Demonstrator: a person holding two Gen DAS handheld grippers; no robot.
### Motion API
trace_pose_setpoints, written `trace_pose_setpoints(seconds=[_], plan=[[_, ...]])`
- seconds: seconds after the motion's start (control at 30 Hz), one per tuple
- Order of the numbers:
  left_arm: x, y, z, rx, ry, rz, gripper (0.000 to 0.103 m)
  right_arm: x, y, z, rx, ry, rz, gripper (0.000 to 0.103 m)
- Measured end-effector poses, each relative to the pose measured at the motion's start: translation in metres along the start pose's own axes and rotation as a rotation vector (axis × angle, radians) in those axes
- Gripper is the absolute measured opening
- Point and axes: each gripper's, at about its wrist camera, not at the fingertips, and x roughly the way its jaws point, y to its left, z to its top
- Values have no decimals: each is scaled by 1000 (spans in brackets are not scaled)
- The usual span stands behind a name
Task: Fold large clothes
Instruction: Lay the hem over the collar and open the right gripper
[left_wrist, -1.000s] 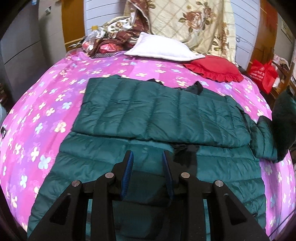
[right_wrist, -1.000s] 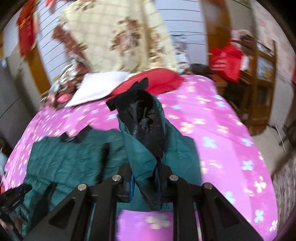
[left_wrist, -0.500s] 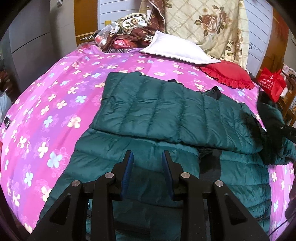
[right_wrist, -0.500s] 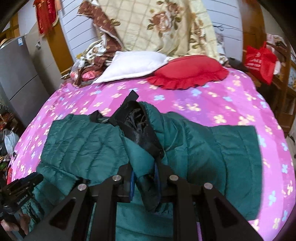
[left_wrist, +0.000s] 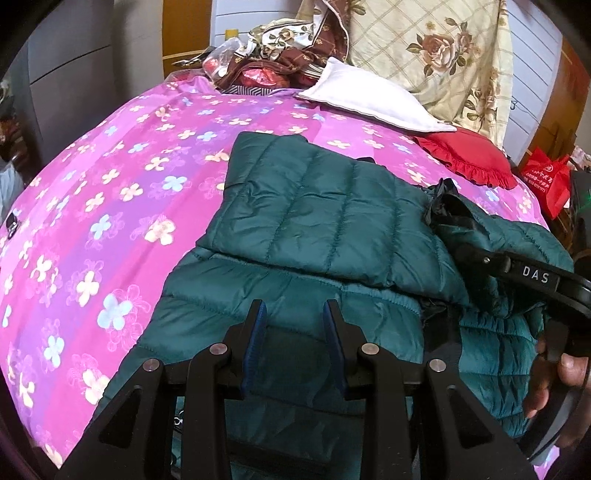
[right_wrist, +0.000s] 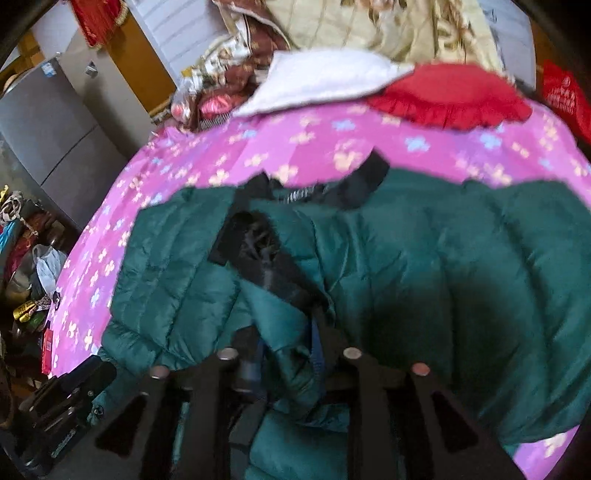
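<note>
Take the green puffer jacket (left_wrist: 325, 225) as your landmark: it lies across the pink flowered bedspread (left_wrist: 110, 206), with the white pillow (left_wrist: 369, 99) and the red cushion (left_wrist: 469, 158) beyond its far edge. On the jacket's left, one sleeve panel is already folded over the body and lies flat. Your left gripper (left_wrist: 293, 347) hovers above the near hem of the jacket, its blue pads a small gap apart with nothing between them.

Moving right along the jacket, the second sleeve (right_wrist: 280, 280) has been brought in over the middle, its black-lined cuff pointing toward the collar. Your right gripper (right_wrist: 286, 354) has that sleeve's fabric between its pads and the jaws are opening; the picture is blurred, so whether the pads still press on it is hard to say, though it looks like a release.

So both sleeves look folded inward. What seems left is smoothing the second sleeve and folding the body over on itself.
</note>
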Motion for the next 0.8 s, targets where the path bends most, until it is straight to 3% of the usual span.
trace_pose_setpoints(seconds=[0.03, 0.13, 0.27, 0.4, 0.53, 0.63, 0.8], plan=[[0, 0, 0, 1, -1, -3, 13, 2, 1, -1, 7, 1, 13, 43], [-3, -1, 1, -12, -10, -42, 13, -8, 0, -2, 35, -10, 84, 57], [-7, -8, 7, -69, -6, -128, 16, -48, -3, -1, 35, -43, 102, 59], [-12, -25, 13, -108, -16, -223, 36, -100, -17, -3, 14, -109, 39, 66], [-12, -53, 22, -116, -25, -276, 44, -143, -42, -7, 19, -169, -14, 72], [-1, -79, 28, -91, -4, -280, 46, -168, -67, -8, 45, -206, -53, 72], [21, -111, 31, -45, 15, -183, 46, -196, -108, -20, 112, -240, -78, 73]])
